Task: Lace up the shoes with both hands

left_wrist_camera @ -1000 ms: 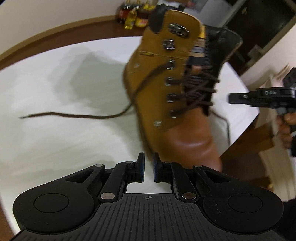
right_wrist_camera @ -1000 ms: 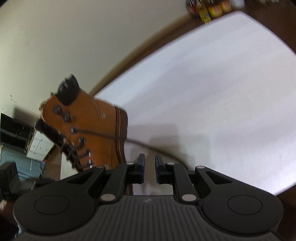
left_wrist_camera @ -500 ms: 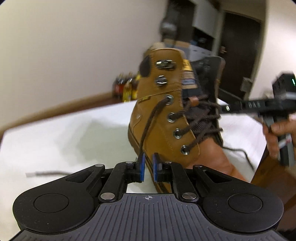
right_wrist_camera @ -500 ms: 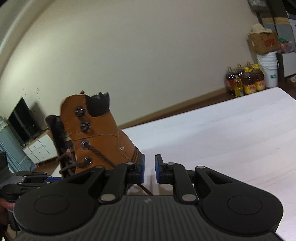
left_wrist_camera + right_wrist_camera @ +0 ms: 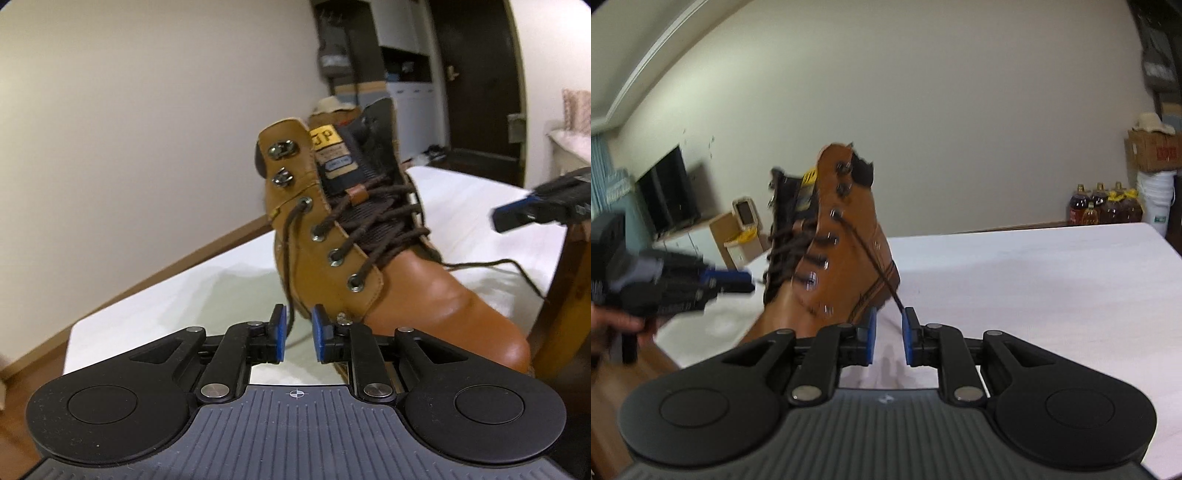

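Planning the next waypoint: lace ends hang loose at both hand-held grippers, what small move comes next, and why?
Probably close the left hand-held gripper on the lace end: it hangs from the top threaded eyelet between opening jaws, ungripped, and both hooks above are bare.

Indoor artificial light, warm, moderately bright, cast even on the cream wall. Left wrist view: boot point(image 5: 332, 236) sharp at its eyelets and laces; a soft pale shadow on the white desk point(image 5: 184, 306) left of the boot; a mild sheen on the toe leather; the other claw point(image 5: 532, 214), right of the boot, smeared by motion. Right wrist view: boot point(image 5: 842, 251) blurred throughout, its eyelets streaked; the opposite claw point(image 5: 727, 282), left of the boot, heavily smeared; bottles point(image 5: 1104, 208) far right of the boot soft. Both views: strong fisheye bowing of wall and desk edges, dark corner vignette.
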Tool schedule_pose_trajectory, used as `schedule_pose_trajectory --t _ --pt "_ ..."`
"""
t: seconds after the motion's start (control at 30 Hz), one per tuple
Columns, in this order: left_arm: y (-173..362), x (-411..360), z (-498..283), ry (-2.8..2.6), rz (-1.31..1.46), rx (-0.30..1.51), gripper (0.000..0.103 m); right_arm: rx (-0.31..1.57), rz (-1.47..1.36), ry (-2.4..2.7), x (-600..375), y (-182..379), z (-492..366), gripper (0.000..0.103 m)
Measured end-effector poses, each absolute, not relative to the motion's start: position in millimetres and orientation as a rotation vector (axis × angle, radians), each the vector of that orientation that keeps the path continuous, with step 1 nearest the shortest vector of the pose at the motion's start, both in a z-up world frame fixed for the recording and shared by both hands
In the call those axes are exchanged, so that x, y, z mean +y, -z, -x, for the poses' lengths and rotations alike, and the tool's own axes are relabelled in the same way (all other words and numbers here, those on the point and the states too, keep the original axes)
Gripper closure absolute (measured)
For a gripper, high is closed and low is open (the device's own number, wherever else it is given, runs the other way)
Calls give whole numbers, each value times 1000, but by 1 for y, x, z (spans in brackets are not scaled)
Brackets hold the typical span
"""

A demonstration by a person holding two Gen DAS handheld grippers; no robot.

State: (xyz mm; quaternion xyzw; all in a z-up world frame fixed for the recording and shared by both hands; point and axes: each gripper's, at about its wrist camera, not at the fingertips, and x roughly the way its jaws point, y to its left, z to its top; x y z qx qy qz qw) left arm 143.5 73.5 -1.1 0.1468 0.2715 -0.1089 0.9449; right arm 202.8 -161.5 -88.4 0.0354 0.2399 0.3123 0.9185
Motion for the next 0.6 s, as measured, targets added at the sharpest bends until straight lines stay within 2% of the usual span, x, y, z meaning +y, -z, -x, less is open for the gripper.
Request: schedule_pose_trajectory --t 0.6 --pt "-4 47 -150 119 -309 616 85 528 -2 -643 -153 82 -200 86"
